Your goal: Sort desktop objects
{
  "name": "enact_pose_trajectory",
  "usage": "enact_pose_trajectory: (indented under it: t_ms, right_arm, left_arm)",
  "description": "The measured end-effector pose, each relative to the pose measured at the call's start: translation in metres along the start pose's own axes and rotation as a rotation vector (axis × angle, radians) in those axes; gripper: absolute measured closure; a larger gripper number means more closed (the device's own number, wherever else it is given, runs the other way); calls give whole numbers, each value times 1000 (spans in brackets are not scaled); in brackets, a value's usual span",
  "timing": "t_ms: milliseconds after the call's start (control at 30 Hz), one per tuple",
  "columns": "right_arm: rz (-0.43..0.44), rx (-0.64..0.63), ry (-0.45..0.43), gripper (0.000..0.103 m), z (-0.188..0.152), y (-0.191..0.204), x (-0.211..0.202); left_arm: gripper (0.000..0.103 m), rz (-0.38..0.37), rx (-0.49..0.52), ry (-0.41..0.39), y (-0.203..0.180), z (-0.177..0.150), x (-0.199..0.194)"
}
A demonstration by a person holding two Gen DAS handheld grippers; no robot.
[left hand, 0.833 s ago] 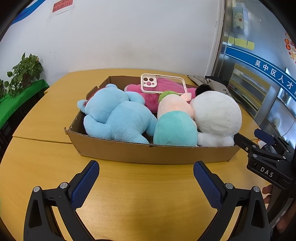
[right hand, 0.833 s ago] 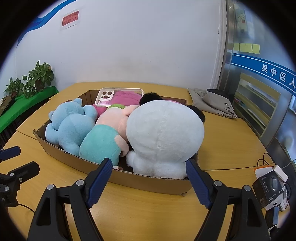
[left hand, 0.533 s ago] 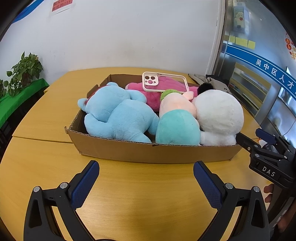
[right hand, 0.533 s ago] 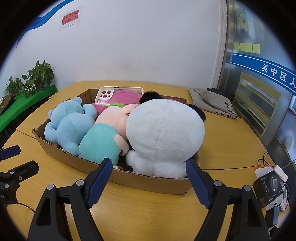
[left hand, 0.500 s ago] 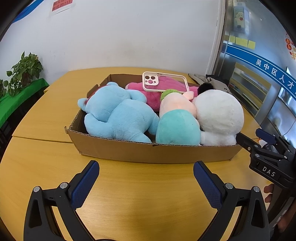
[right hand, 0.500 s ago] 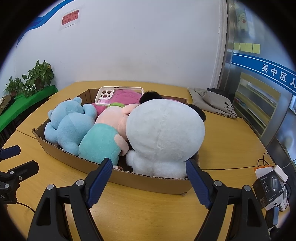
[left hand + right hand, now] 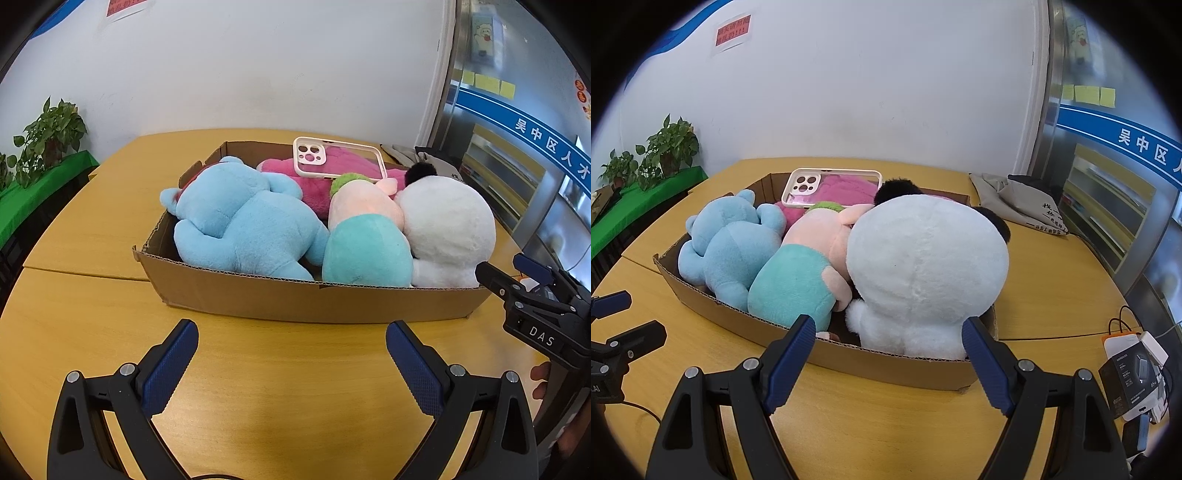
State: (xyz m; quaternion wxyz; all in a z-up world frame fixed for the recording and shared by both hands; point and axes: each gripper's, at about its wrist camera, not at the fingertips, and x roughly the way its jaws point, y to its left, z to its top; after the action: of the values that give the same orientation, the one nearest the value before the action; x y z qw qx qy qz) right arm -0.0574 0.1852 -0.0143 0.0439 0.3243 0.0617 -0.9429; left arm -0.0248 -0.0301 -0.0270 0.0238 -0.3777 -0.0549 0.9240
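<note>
A shallow cardboard box (image 7: 295,299) (image 7: 886,360) on the wooden table holds several plush toys: a light blue bear (image 7: 240,225) (image 7: 727,243), a pink and teal doll (image 7: 365,240) (image 7: 809,266), a white panda (image 7: 447,225) (image 7: 923,266) and a magenta plush (image 7: 332,173) (image 7: 842,192) at the back. A clear phone case (image 7: 336,158) (image 7: 827,184) lies on the magenta plush. My left gripper (image 7: 291,354) is open and empty over the table in front of the box. My right gripper (image 7: 888,350) is open and empty at the box's front wall, before the panda.
A grey cloth bag (image 7: 1023,203) lies on the table behind the box to the right. A black boxed device with cables (image 7: 1130,373) sits at the right table edge. Potted plants (image 7: 665,151) stand on a green-covered surface at the left.
The box and toys sit slightly nearer in both views; both grippers have crept forward a little. Both stay open and empty.
</note>
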Motion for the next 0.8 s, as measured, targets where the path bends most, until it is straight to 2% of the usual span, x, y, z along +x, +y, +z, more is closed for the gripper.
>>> enact_pose_trajectory:
  t_ms: [300, 400, 533, 633, 700, 800]
  right_arm:
    - [-1, -3, 4, 21, 2, 0, 4]
    - [5, 0, 7, 22, 0, -2, 5]
    - [76, -1, -16, 21, -10, -19, 5]
    - [148, -11, -11, 21, -30, -54, 5]
    - [172, -29, 10, 21, -47, -80, 9]
    - [199, -88, 79, 21, -77, -121, 15]
  left_arm:
    - [0, -9, 7, 7, 2, 3, 5]
    - [0, -37, 0, 13, 12, 2, 8]
    - [0, -46, -6, 2, 49, -2, 8]
    - [0, -26, 39, 20, 92, -18, 12]
    - [0, -11, 72, 34, 122, -29, 15]
    - [0, -31, 92, 102, 171, -50, 28]
